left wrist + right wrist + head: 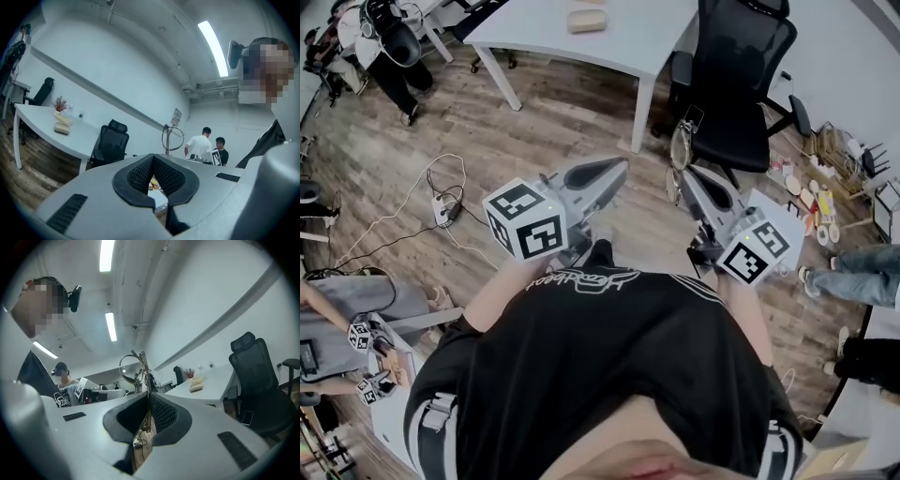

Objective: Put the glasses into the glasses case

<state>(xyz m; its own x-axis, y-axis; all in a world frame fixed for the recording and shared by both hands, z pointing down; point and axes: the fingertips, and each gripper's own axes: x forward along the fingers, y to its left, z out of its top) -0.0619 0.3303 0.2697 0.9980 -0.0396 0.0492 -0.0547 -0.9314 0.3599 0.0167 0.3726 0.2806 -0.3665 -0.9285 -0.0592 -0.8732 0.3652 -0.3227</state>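
Above plank floor (581, 122), right tongs (146, 398) clamped on thin round wire glasses (142, 364), left tongs (153, 160) together.

Left grey plastic two-jaw gripper (617, 169): was held level, jaws together, nothing between. Right grey plastic two-jaw gripper (686, 176): was held level, jaws pinched thin wire-rimmed glasses (679, 145).

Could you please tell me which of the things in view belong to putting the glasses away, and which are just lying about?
For the job:
- glasses, clamped in the right gripper
- case, on the white table

Just lying about:
- office chair
- power strip with its cables, on the floor
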